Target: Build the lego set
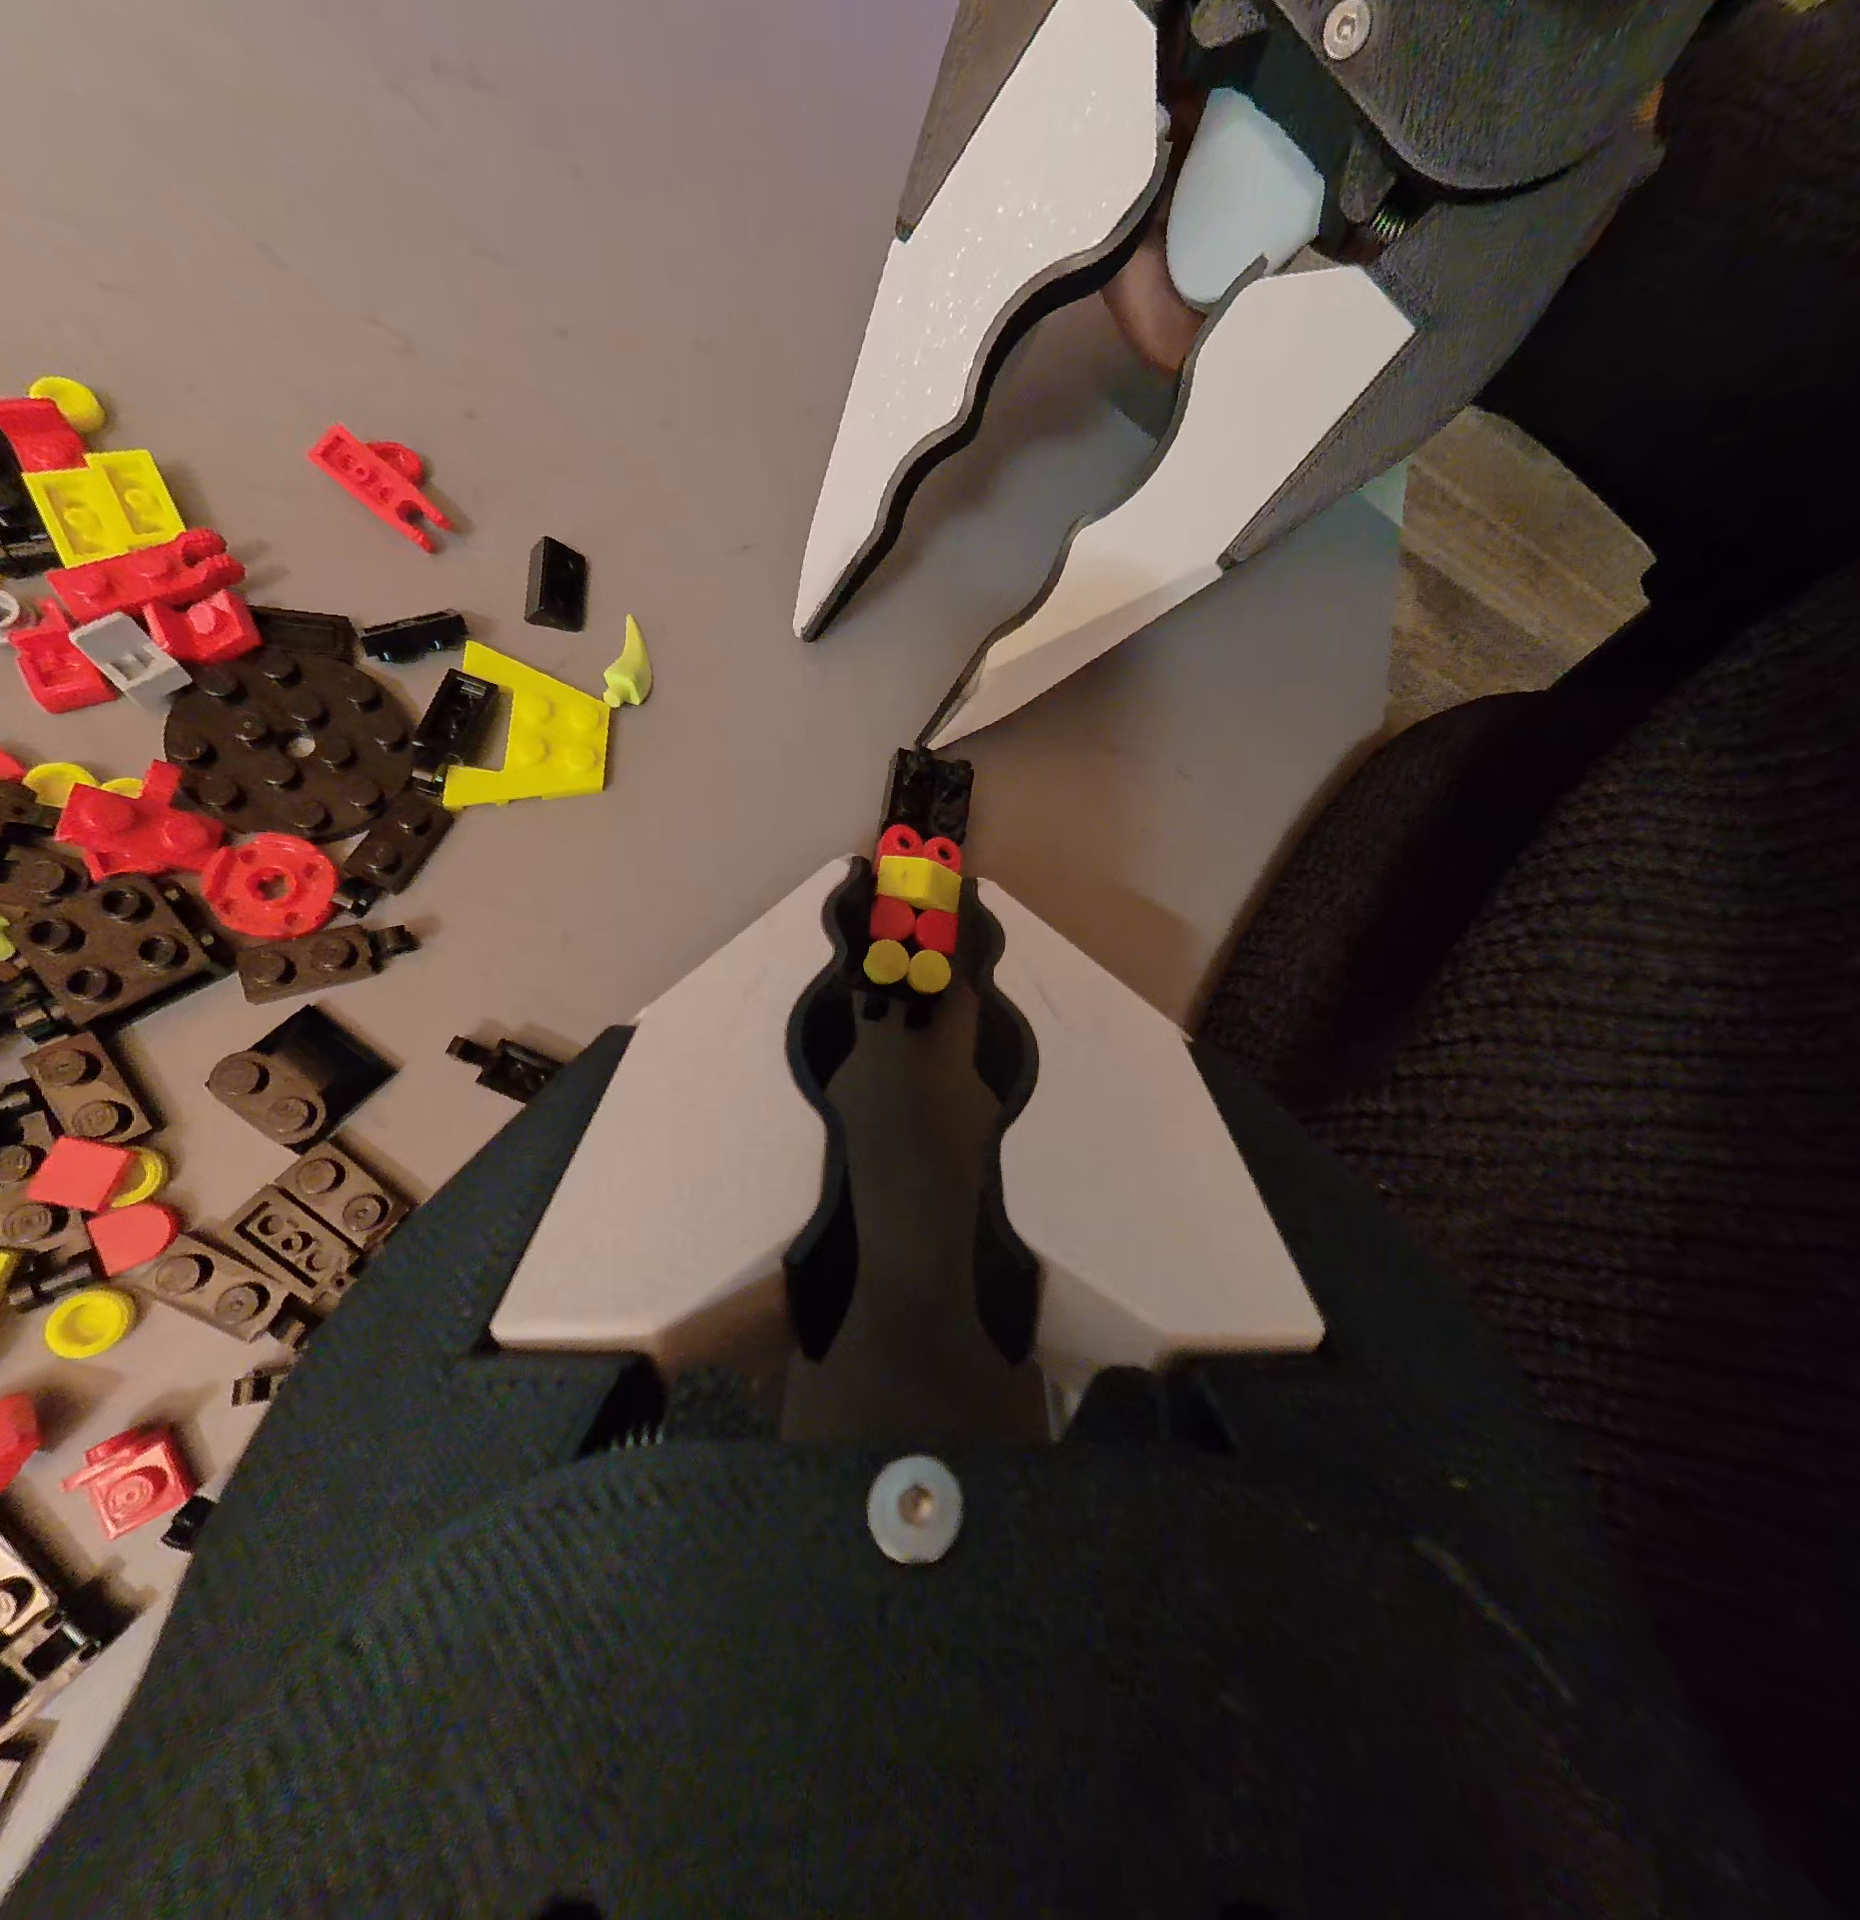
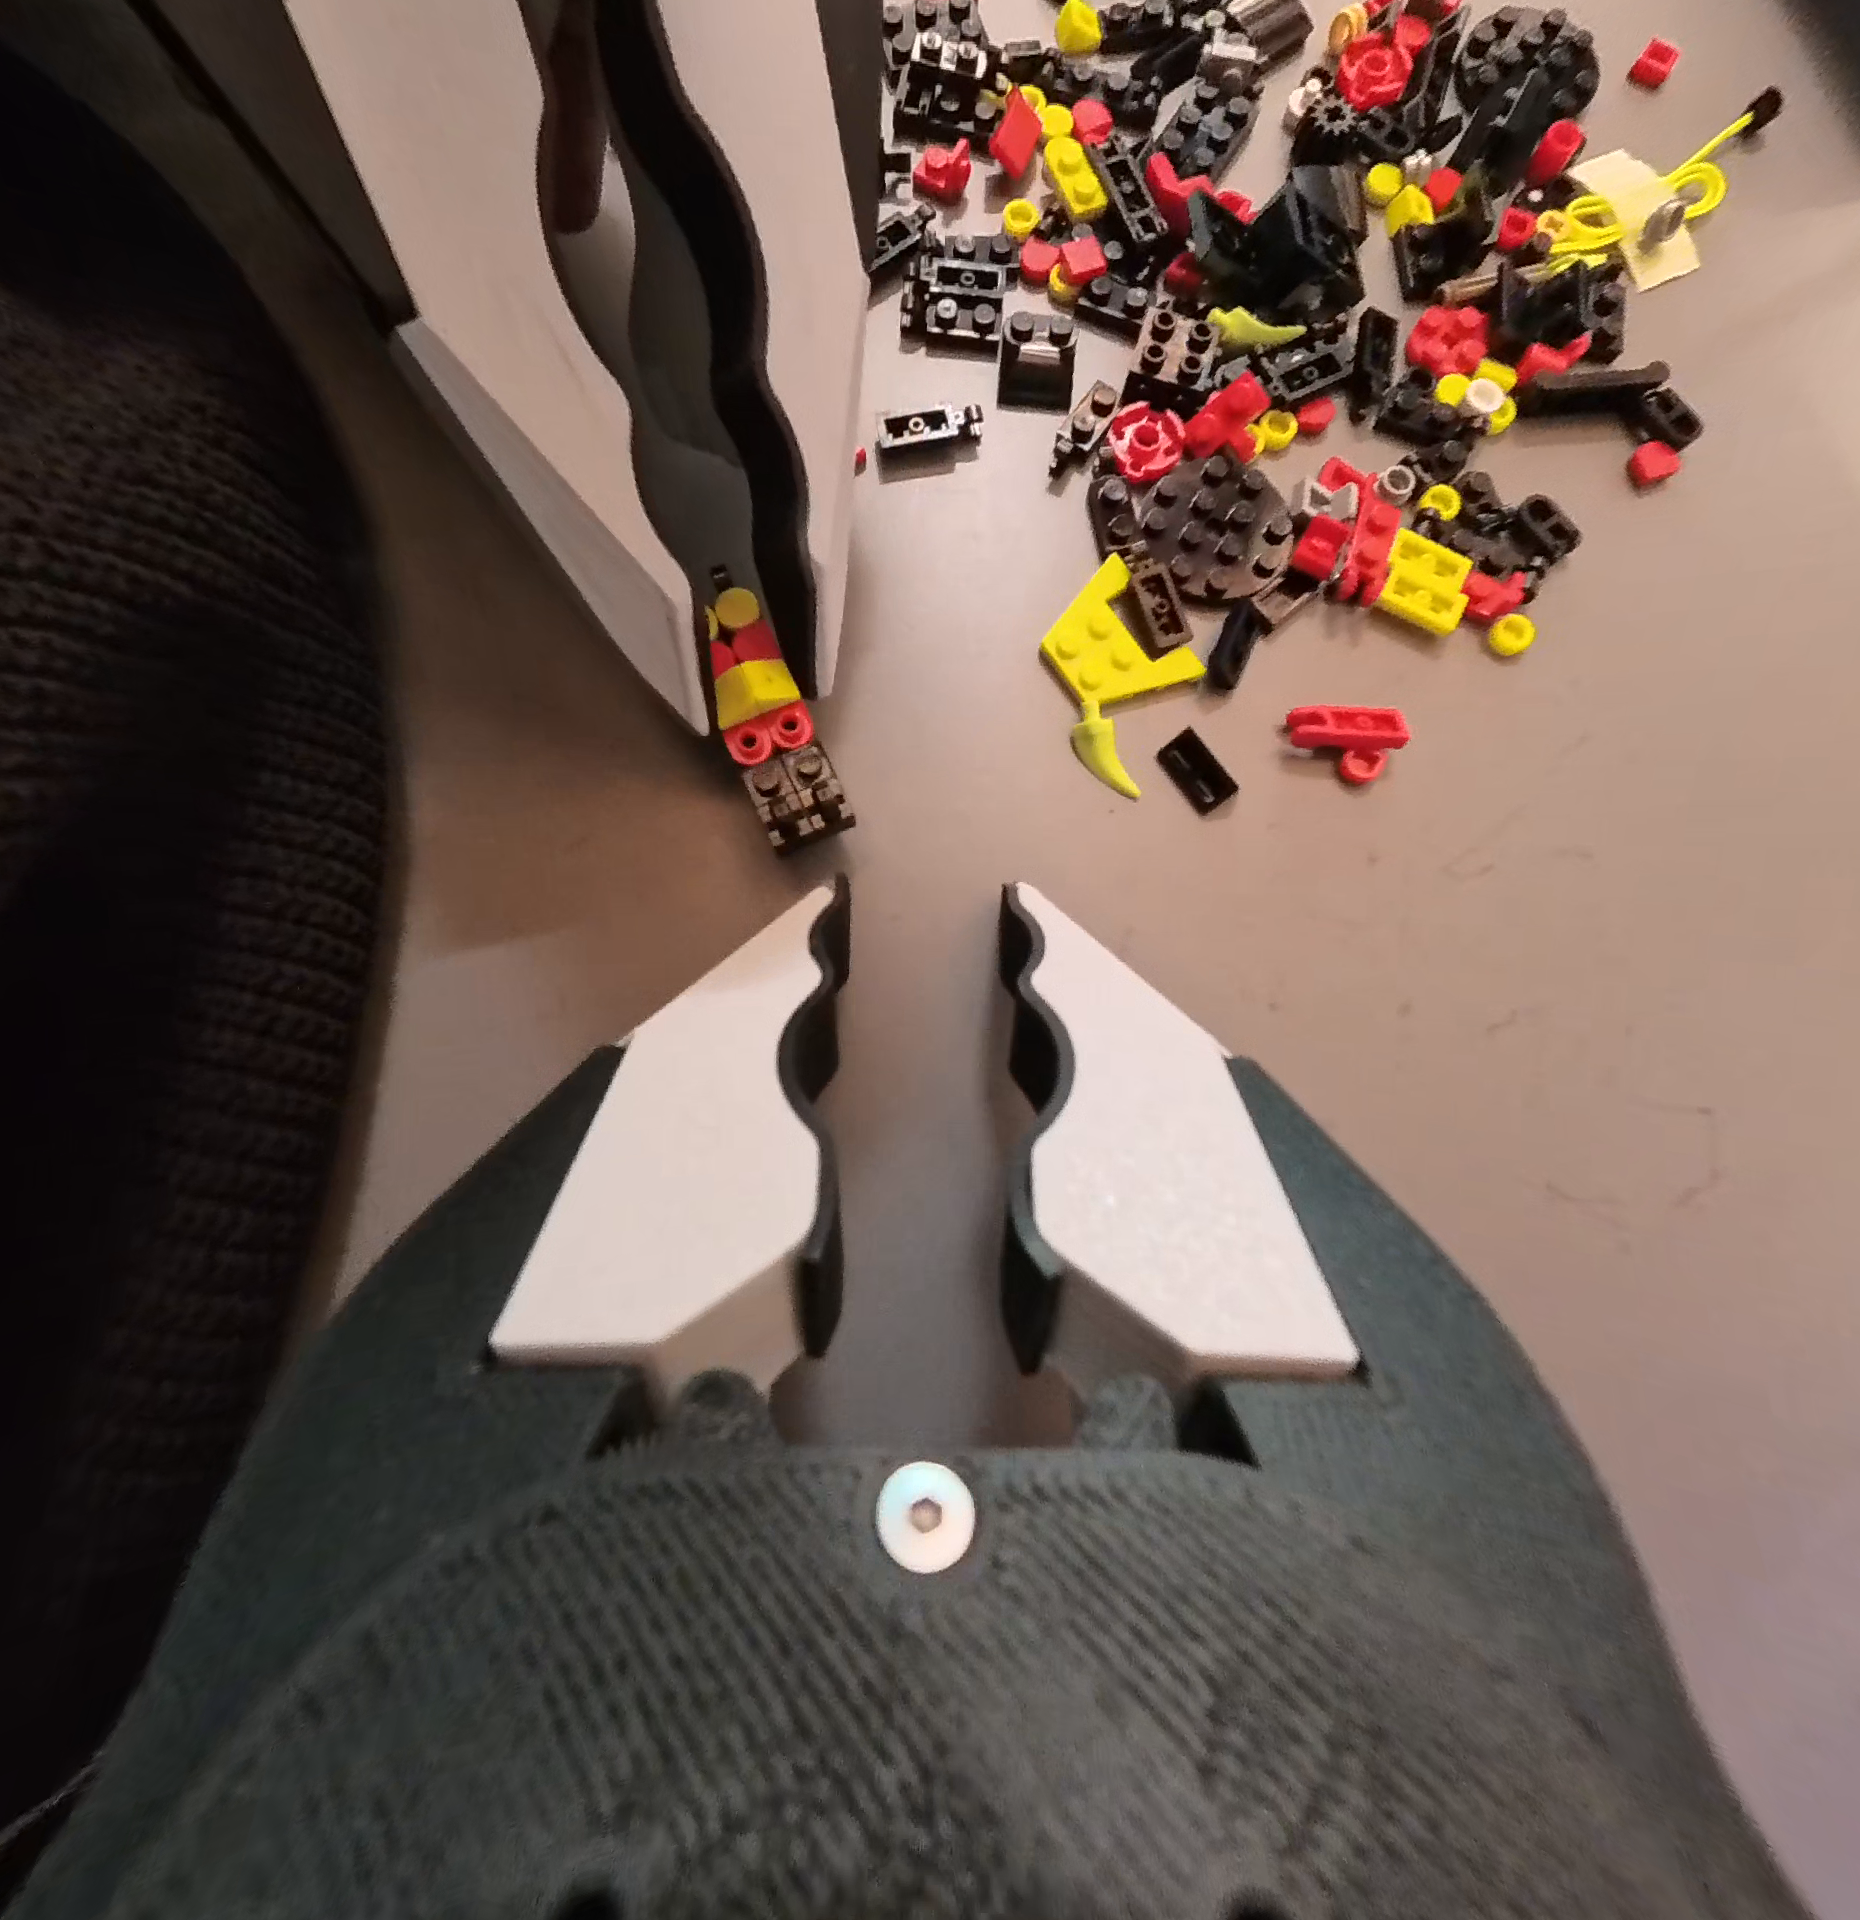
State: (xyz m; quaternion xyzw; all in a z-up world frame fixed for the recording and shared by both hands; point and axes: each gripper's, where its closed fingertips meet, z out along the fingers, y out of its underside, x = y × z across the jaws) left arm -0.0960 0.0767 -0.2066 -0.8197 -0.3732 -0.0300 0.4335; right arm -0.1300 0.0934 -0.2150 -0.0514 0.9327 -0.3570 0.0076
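My left gripper (image 1: 913, 883) is shut on a small lego assembly (image 1: 913, 904) of red, yellow and black pieces, its black end sticking out past the fingertips just above the table. The assembly shows in the right wrist view (image 2: 765, 696) held in the left gripper (image 2: 765, 686). My right gripper (image 2: 921, 894) is open and empty, its fingertips just short of the assembly's black end (image 2: 801, 795). In the left wrist view the right gripper (image 1: 874, 686) comes in from the top, one fingertip next to the black end.
A pile of loose red, yellow and black lego pieces (image 2: 1321, 312) lies on the grey table (image 2: 1425, 1039). It includes a black round plate (image 1: 287, 743), a yellow wedge plate (image 1: 536, 743) and a lime claw (image 1: 630, 670). A dark knitted sleeve (image 1: 1580, 987) fills the table's edge side. The grippers' ends are close to 5 centimeters from one another. Between my right fingertips and the black round plate (image 1: 287, 743) there is roughly 9 centimeters. It is also in sight in the right wrist view (image 2: 1222, 538).
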